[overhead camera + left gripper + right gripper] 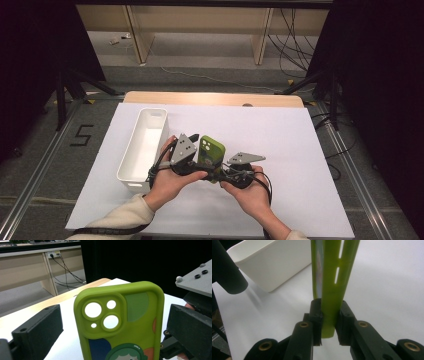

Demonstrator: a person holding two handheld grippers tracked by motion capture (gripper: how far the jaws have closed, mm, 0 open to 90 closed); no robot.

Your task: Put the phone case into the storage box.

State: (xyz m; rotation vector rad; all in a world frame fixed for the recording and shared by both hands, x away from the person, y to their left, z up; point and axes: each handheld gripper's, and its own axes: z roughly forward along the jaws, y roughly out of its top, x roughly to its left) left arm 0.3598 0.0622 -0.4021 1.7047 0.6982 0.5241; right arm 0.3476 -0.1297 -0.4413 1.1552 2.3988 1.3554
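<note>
A green phone case with a cartoon print is held upright over the white sheet, between my two hands. My right gripper is shut on the case's lower edge; in the right gripper view its jaws pinch the case from both sides. My left gripper is open. In the left gripper view the case stands between its widely spread jaws, with a gap on each side. The camera cut-outs face that camera.
A long white bin lies on the sheet just left of my left hand, also seen as the bin. The white sheet covers the table; a wooden edge shows at the far side. The right gripper's grey plate is close by.
</note>
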